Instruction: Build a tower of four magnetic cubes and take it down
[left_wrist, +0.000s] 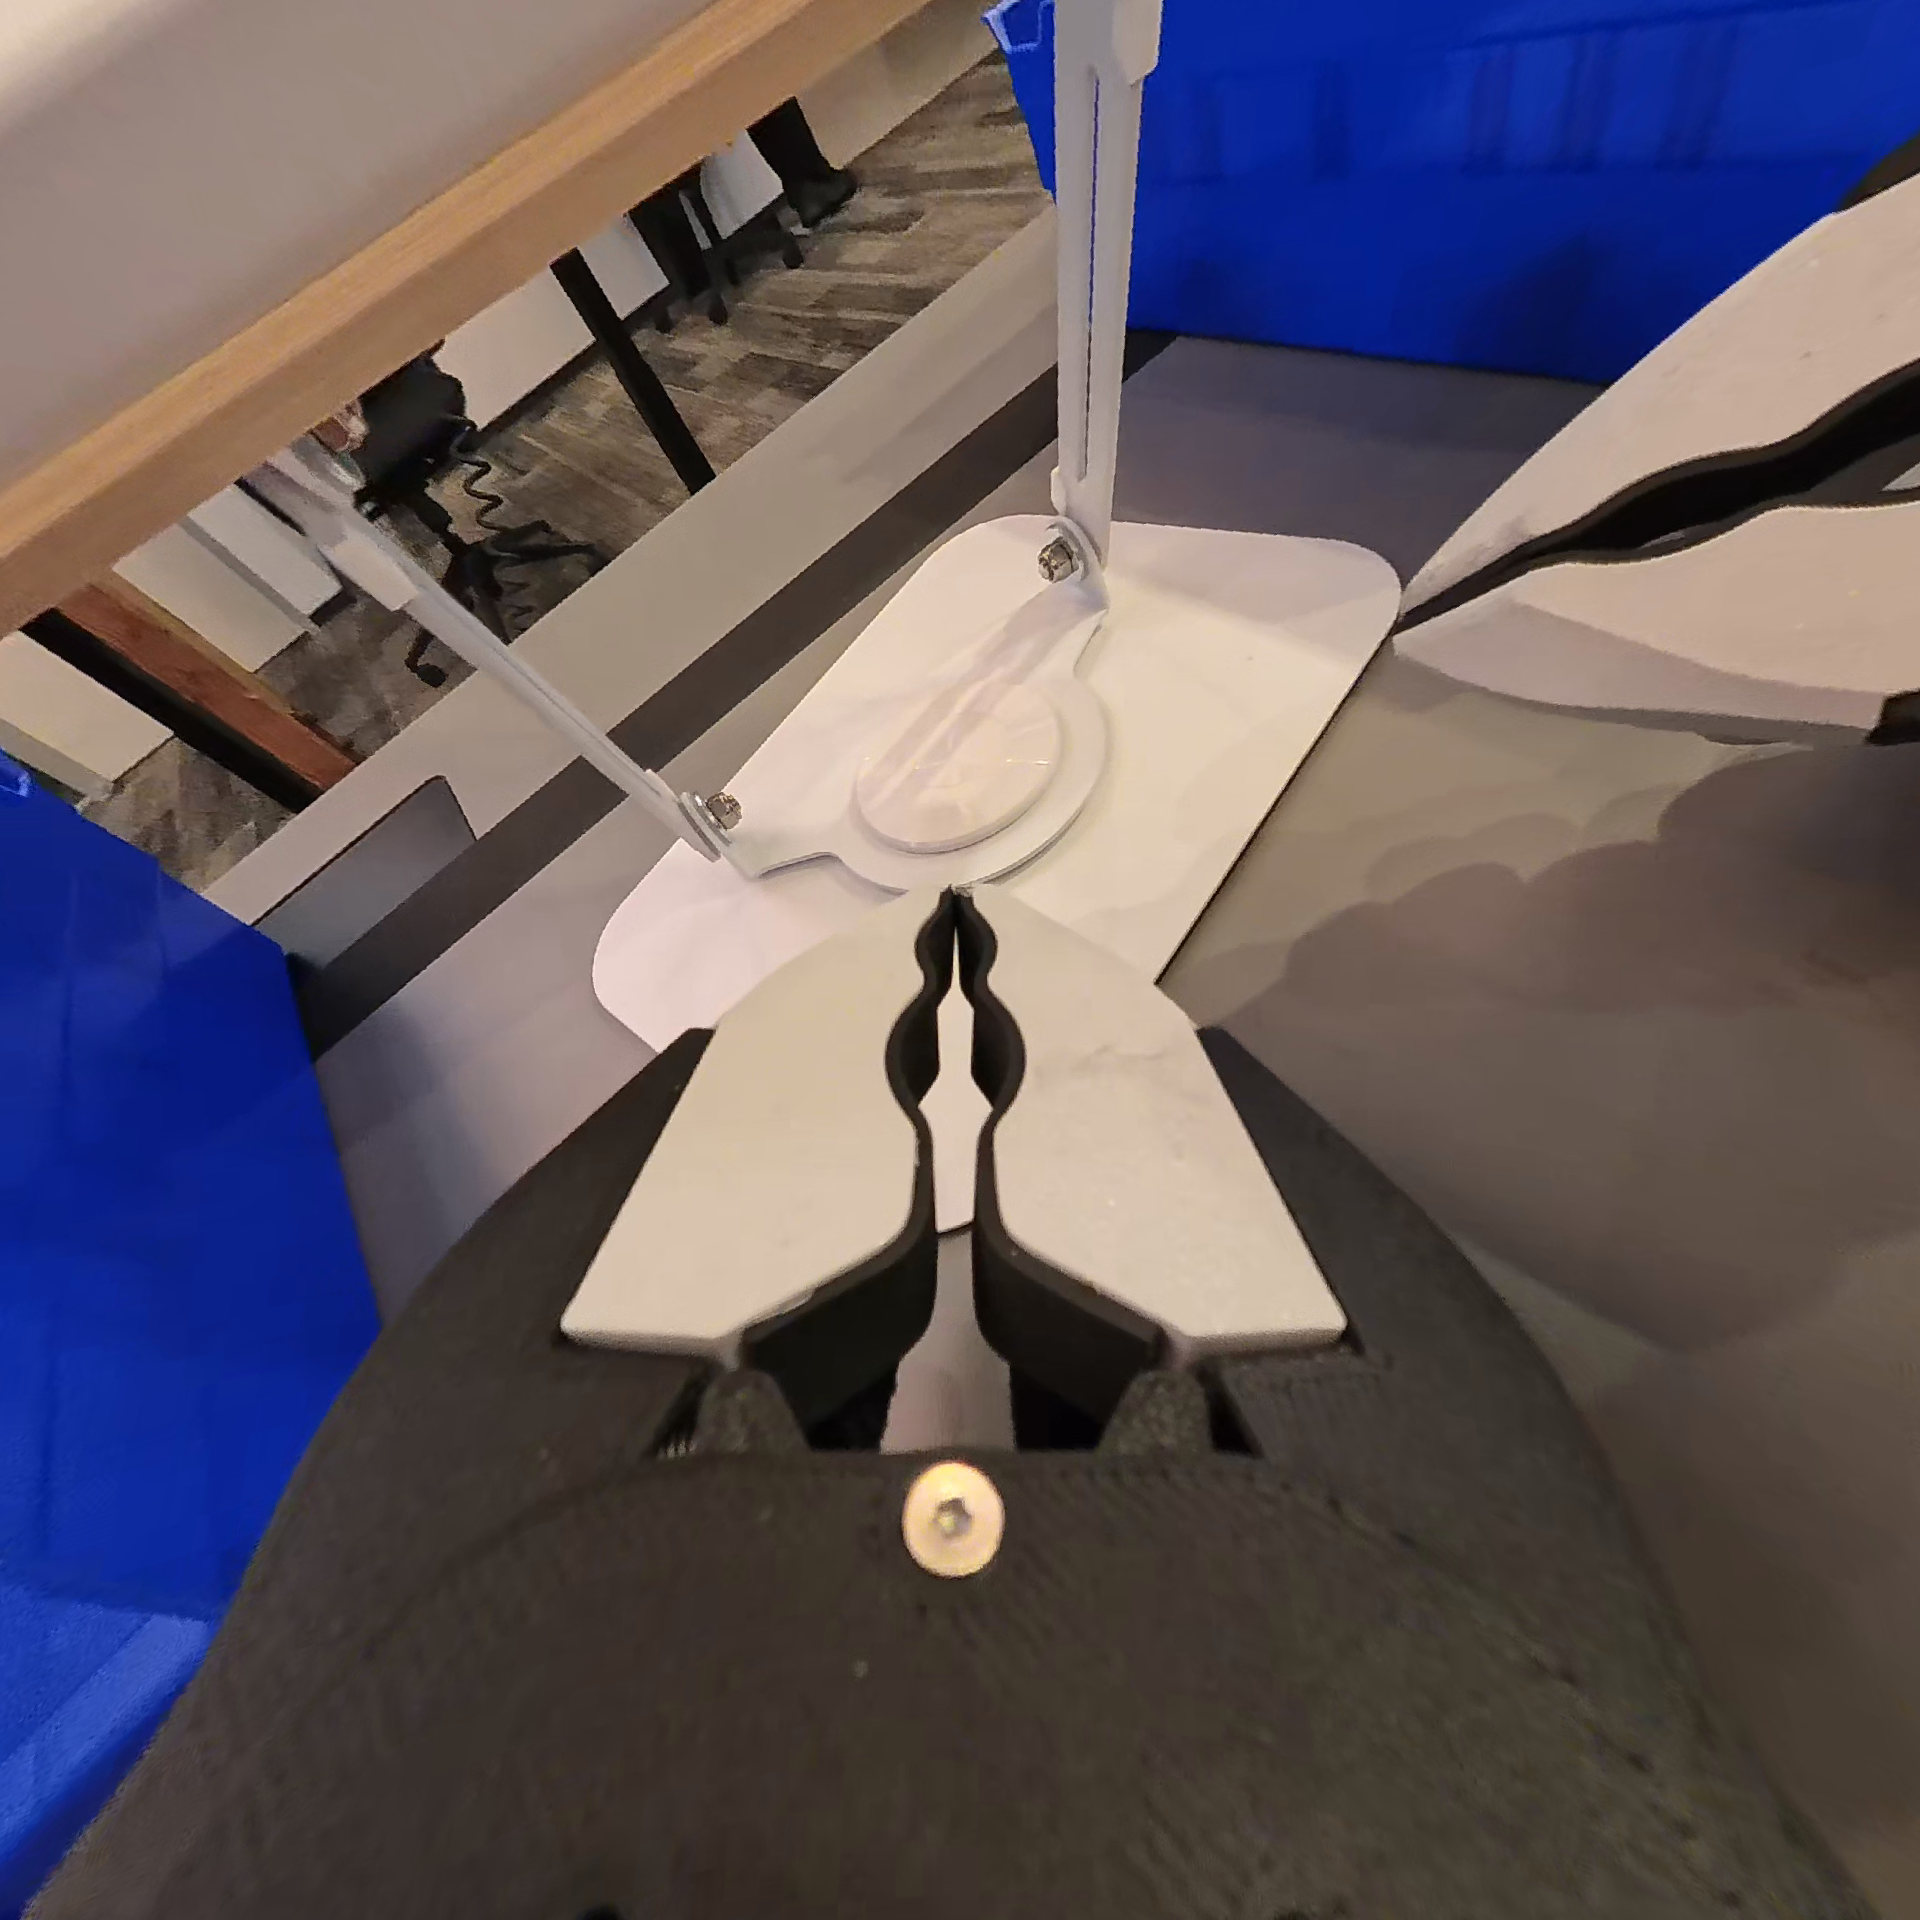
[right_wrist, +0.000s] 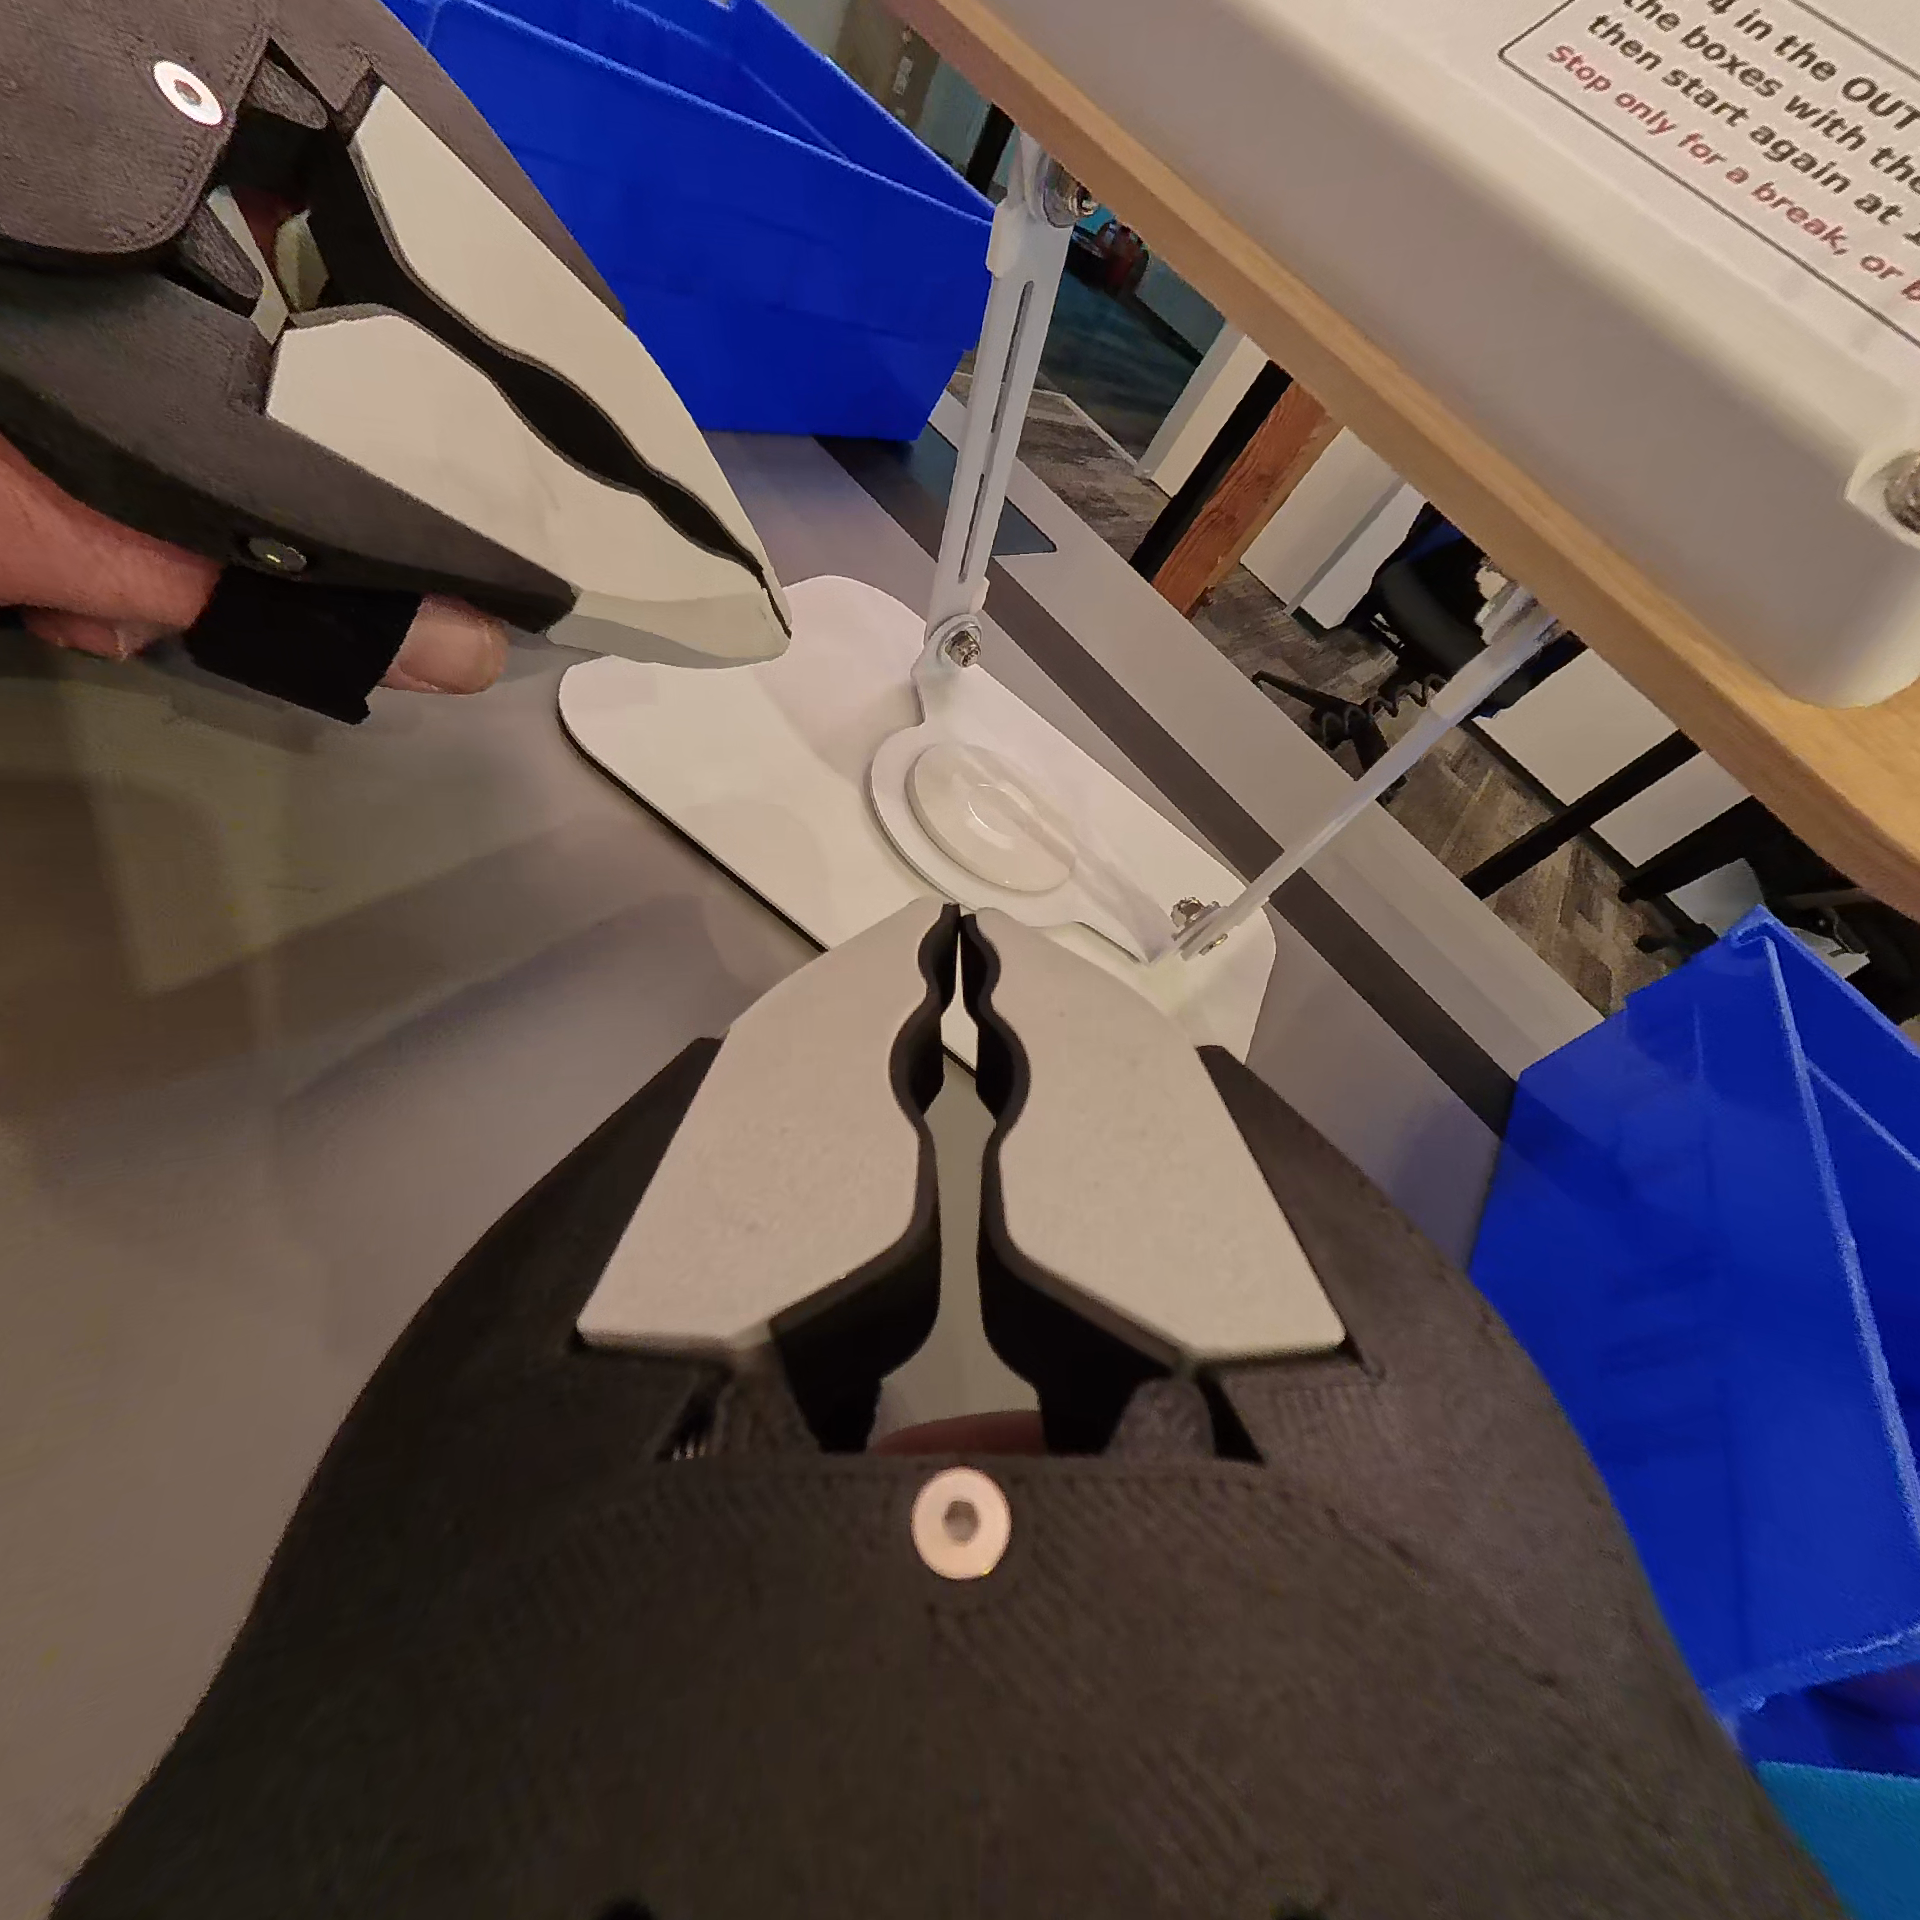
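No magnetic cubes show in either view. My left gripper (left_wrist: 954, 925) is shut and empty, its tips at the near edge of a white stand base (left_wrist: 1195, 727) with a round disc (left_wrist: 961, 769). It also shows in the right wrist view (right_wrist: 774, 608), shut, held by a hand at the left. My right gripper (right_wrist: 958, 920) is shut and empty, its tips at the near edge of the same white base (right_wrist: 727, 758) beside the disc (right_wrist: 987, 821). The right gripper shows in the left wrist view (left_wrist: 1423, 608) at the right, shut.
Grey table (left_wrist: 1558, 1039) (right_wrist: 260, 935). Blue bins stand at the left (left_wrist: 135, 1247), at the back (left_wrist: 1455, 187) (right_wrist: 727, 239) and at the right (right_wrist: 1714, 1351). Two white stand arms (left_wrist: 1091, 312) (right_wrist: 987, 416) rise to a wooden-edged board with a white box (right_wrist: 1455, 312) overhead. Tip to tip, the grippers are about 9 centimeters apart. From the left gripper's tips to the disc (right_wrist: 987, 821) is close to 10 centimeters. Look for it in the left wrist view (left_wrist: 969, 773) too.
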